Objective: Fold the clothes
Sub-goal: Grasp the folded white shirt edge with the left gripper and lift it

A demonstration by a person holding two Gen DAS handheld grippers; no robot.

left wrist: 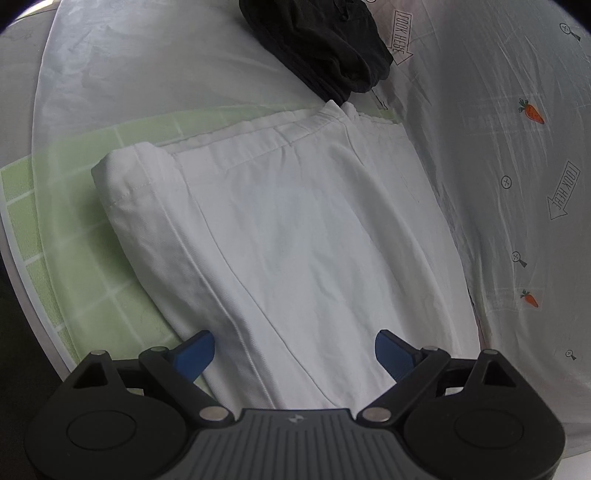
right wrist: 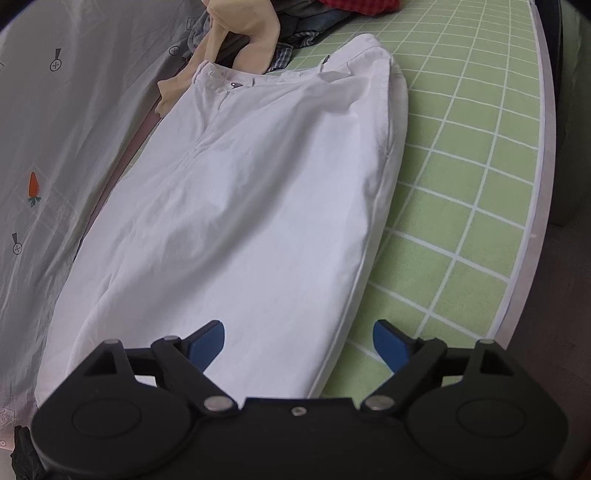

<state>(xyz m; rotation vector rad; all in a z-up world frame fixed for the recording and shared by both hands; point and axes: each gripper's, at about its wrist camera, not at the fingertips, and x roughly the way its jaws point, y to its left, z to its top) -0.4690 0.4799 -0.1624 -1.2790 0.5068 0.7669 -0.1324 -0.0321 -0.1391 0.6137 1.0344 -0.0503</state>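
Left hand-held gripper (left wrist: 294,354) spread wide, right hand-held gripper (right wrist: 298,343) likewise, white trousers (right wrist: 236,206) on green checked mat (right wrist: 480,184)

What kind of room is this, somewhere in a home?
Probably a bedroom: white trousers lie on a green checked mat beside a carrot-print sheet, with a pile of clothes waiting beyond.
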